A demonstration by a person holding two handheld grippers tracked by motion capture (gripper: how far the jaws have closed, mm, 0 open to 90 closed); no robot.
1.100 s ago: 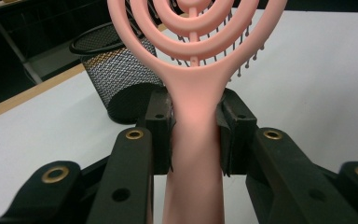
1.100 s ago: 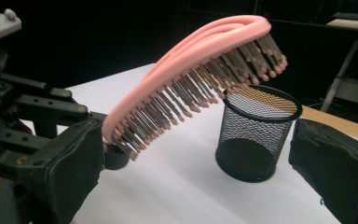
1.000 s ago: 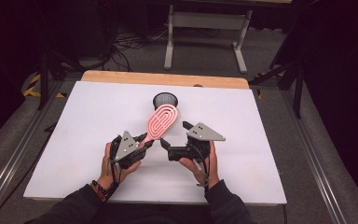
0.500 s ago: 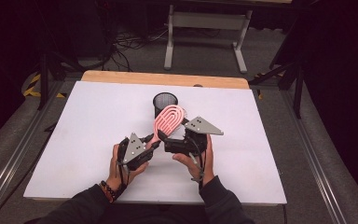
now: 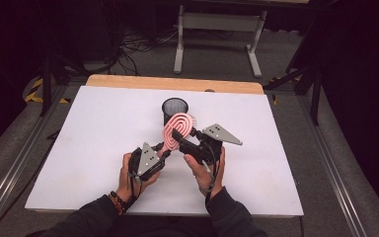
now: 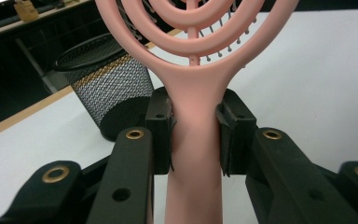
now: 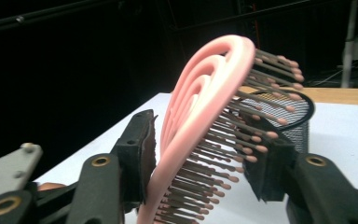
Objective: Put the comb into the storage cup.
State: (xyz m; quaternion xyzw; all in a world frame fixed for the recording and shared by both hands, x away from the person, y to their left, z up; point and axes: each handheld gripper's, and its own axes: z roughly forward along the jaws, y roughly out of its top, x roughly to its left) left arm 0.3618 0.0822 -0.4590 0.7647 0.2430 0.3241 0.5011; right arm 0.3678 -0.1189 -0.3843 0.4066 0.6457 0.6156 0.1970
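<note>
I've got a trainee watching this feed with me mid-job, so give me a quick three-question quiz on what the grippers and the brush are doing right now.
1. True or false: the left gripper is shut on the handle of the pink hairbrush.
2. Multiple choice: the right gripper has its jaws (A) flat on the table, (B) either side of the brush head, one at the back and one at the bristles, (C) inside the mesh cup.
3. Fill in: the mesh cup stands ____ on the white table.

Key: 1 true; 2 B; 3 upright.
</note>
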